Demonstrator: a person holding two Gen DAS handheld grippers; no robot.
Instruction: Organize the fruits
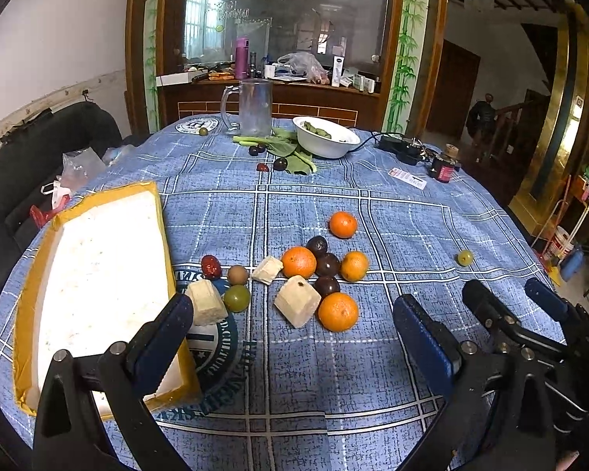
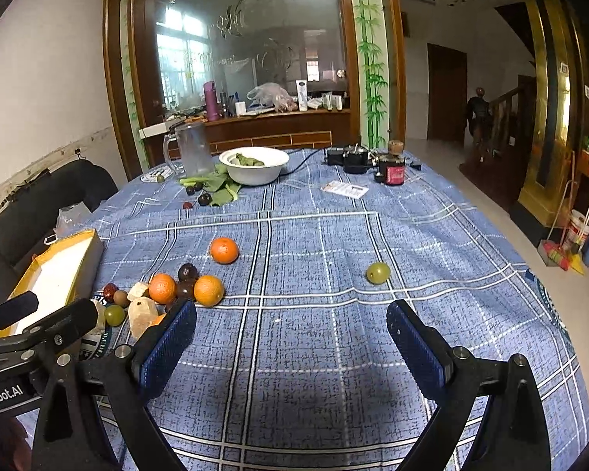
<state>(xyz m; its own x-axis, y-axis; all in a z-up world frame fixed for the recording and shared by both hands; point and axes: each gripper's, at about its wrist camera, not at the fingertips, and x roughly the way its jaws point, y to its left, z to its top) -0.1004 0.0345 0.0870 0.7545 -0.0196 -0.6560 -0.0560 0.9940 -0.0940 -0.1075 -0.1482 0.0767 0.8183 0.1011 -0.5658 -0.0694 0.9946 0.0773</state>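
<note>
Currently both tongs, left tongs [image 1: 294, 314] and right tongs [image 2: 290, 322], tilt downward, released and empty, over the bench [image 1: 333, 373]: four oranges [image 1: 338, 311], three pale blocks [image 1: 297, 301].

A woven blue checked cloth [image 1: 373, 204], matt and coarse-grained, covers the table. At 9 o'clock lies a white foam tray [image 1: 98, 274], rough and crumbly, rimmed in yellow tape. The oranges [image 1: 338, 311] have glossy, dimpled peel; the pale blocks [image 1: 297, 300] look porous and chalky. At 12 o'clock stand a clear glass mug [image 1: 253, 108] and a smooth, glossy white bowl [image 1: 326, 143]. The grippers' [image 1: 294, 337] fingers are matt black plastic with ribbed blue pads [image 2: 416, 347].
</note>
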